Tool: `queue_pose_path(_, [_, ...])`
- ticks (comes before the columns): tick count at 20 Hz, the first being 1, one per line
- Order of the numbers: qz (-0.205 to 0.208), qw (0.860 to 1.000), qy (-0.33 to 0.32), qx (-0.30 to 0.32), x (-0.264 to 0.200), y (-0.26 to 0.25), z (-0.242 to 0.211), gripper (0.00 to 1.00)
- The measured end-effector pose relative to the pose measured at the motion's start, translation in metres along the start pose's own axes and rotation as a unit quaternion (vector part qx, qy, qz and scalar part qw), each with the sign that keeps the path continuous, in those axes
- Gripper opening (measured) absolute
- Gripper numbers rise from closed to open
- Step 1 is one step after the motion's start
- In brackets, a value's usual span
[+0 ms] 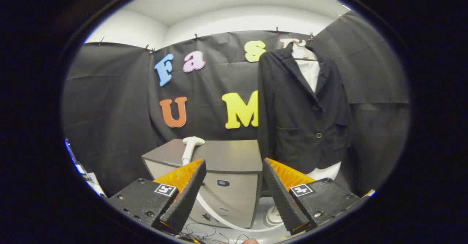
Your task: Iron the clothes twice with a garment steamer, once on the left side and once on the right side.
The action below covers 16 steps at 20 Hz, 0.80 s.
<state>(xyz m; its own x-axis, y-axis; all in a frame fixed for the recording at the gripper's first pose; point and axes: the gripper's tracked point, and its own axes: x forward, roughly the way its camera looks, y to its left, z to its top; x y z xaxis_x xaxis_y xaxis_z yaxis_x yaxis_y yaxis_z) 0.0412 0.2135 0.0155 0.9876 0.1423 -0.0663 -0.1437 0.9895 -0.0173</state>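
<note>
Gripper (234, 185): held level, pointing forward
Fingers (186, 194): spread wide apart, nothing between them
Finger pads: dark, ribbed, facing inward
Finger backs: orange
Contact: none; both fingers hang free

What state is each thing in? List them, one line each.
gripper: open, fingers apart, holding nothing.
steamer head: untouched, propped upright on the cabinet, beyond the left finger.
hose: slack, curving down in front of the cabinet.
cabinet: drawers closed.
jacket: hanging on a hanger, buttoned, not yet steamed as far as shows.
</note>
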Motion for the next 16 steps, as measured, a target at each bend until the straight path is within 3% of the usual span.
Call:
queue_pose_path(10, [0.11,0.992,0.066,-0.002,0.14,0.099,0.013,0.98])
queue_pose_path(16, [0.148,0.979,0.138,-0.018,0.236,0.134,0.004,0.98])
